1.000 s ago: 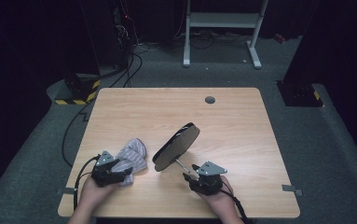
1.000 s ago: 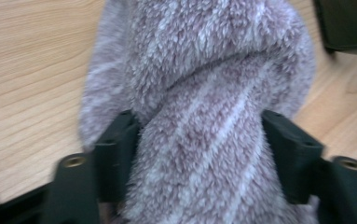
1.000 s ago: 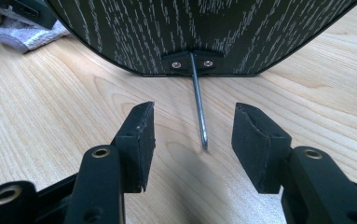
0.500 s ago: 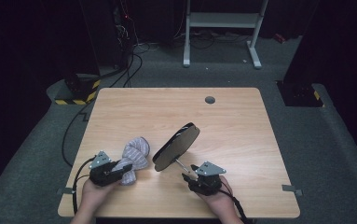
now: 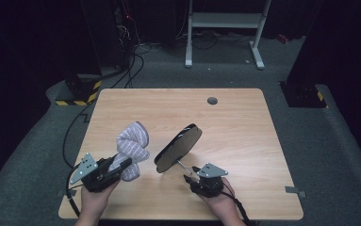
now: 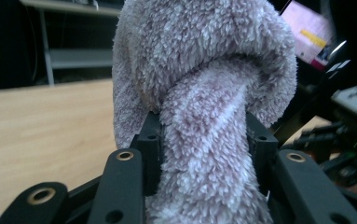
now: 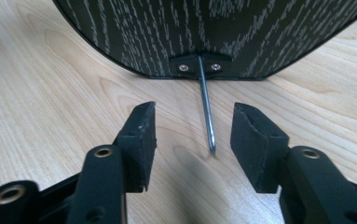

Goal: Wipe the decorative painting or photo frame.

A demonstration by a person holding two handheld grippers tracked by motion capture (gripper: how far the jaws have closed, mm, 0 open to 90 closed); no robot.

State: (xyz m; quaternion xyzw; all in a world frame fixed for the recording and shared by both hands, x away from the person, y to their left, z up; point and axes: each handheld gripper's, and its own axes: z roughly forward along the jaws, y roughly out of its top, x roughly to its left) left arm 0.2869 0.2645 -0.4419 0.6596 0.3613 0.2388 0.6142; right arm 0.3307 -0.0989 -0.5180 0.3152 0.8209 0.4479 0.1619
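1. My left gripper [image 6: 203, 140] is clenched on a fluffy grey-lilac cloth [image 6: 204, 84]. The pile bulges out between the two black jaws and over their tips, so the grip looks firm. The jaws have just been closing on it.

2. In the high view that left gripper [image 5: 121, 165] sits at lower left with the cloth [image 5: 132, 146] bunched up and rising off the table [image 5: 244, 122]. I read the lift as readying it to wipe.

3. My right gripper [image 7: 194, 123] stands released. Its jaws have just been narrowing, yet the pads [image 7: 141, 135] sit clear of the thin metal prop rod [image 7: 206, 109] between them.

4. That rod runs from a small screwed bracket on the dark, wood-grained back of an oval stand mirror [image 7: 213, 32] down to the tabletop. It holds the mirror tilted up.

5. From above, the mirror [image 5: 178, 148] leans at lower centre, just beside the cloth. The right gripper [image 5: 191, 175] sits below it, placed, I'd say, to steady the prop while the cloth works.

6. A round cable hole [image 5: 212, 100] sits well apart, toward the upper edge.
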